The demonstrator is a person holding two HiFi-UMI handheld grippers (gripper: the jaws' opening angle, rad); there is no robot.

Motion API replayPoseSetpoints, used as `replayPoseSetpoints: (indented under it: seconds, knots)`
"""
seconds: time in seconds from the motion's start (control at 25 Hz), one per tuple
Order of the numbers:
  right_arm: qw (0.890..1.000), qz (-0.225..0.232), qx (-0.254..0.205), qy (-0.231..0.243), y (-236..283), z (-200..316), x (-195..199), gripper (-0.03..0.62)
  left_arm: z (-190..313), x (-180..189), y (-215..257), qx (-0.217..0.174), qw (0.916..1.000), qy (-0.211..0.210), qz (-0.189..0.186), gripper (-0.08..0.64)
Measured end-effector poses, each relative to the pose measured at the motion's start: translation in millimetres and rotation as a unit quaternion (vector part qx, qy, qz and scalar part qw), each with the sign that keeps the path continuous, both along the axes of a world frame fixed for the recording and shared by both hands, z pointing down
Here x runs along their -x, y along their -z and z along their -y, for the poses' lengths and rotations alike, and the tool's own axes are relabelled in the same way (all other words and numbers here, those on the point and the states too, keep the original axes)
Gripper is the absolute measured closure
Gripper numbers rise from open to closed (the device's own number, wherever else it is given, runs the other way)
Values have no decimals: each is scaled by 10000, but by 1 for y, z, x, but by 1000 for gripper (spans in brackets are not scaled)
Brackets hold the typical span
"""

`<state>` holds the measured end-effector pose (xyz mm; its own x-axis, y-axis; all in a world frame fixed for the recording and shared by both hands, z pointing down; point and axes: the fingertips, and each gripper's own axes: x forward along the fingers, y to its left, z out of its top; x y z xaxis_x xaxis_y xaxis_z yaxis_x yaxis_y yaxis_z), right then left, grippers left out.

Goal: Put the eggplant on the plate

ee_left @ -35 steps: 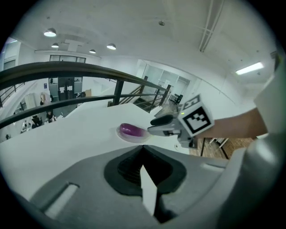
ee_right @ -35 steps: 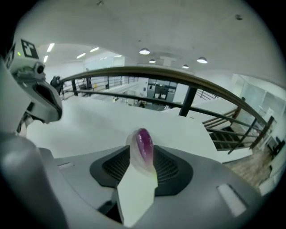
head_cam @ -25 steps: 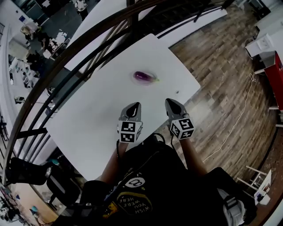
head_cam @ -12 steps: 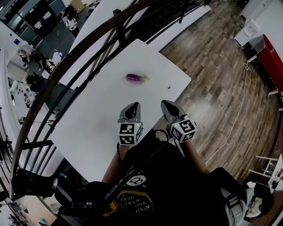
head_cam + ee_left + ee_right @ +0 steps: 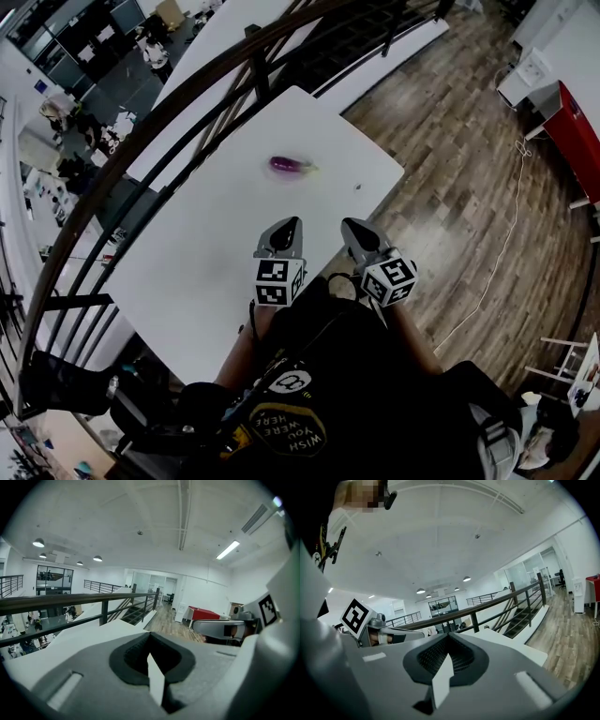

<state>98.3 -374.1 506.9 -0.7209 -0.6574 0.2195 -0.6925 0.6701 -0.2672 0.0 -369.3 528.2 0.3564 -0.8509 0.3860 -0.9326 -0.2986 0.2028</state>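
The purple eggplant (image 5: 289,165) lies on the far half of the white table (image 5: 225,234). I cannot make out a plate against the white top. Both grippers hang side by side over the table's near edge, well short of the eggplant. The left gripper (image 5: 285,227) is shut with nothing between its jaws, and its closed tips (image 5: 151,635) point out past the railing. The right gripper (image 5: 353,227) is also shut and empty, its tips (image 5: 449,638) aimed over the table's corner. The eggplant shows in neither gripper view.
A dark metal railing (image 5: 187,89) crosses behind and left of the table, with a stairway beyond it. Wood floor (image 5: 459,187) lies to the right, with a red cabinet (image 5: 577,131) and a thin cable (image 5: 506,253). A small dark speck (image 5: 357,187) sits near the table's right corner.
Both grippers have risen a little and drawn slightly nearer the person, still shut and side by side. The eggplant has stayed where it lay on the table.
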Motion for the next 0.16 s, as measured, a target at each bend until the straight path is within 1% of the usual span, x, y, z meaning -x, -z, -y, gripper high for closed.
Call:
replayPoseSetpoints:
  seconds: [0.16]
  knots:
    - [10000, 41, 26, 42, -1, -3, 2, 589, -4, 0, -5, 53, 10000, -1, -11, 555]
